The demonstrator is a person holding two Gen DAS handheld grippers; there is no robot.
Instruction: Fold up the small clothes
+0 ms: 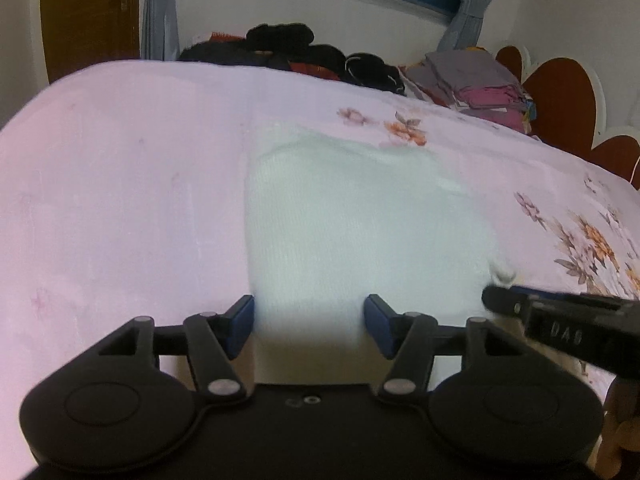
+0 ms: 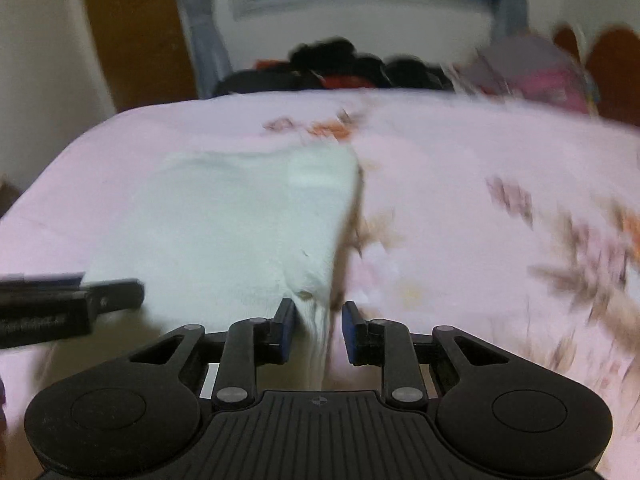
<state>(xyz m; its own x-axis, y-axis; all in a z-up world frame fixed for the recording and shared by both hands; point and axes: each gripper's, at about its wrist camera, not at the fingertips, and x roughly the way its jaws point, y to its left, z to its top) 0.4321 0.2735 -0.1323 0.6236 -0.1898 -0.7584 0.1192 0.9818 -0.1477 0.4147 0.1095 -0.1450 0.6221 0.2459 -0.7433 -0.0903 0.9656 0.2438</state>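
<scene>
White garment (image 1: 360, 216) spread flat on the pink floral bedsheet (image 1: 120, 184), reaching right to the bed's near edge; far across the bed, a dark heap of clothes (image 1: 296, 52) along the far edge and a folded grey-and-magenta stack (image 1: 476, 80) toward the far right corner, beside the headboard (image 1: 560, 96); left gripper (image 1: 310, 322) low over the garment's near hem, 2 blue pads spread wide, cloth showing between them, nothing pinched; right gripper (image 2: 318, 330) at the garment's near right corner, jaws part-open, a raised fold of white cloth standing in the gap, touching the left pad, clear of the right one; right view smeared with blur.
</scene>
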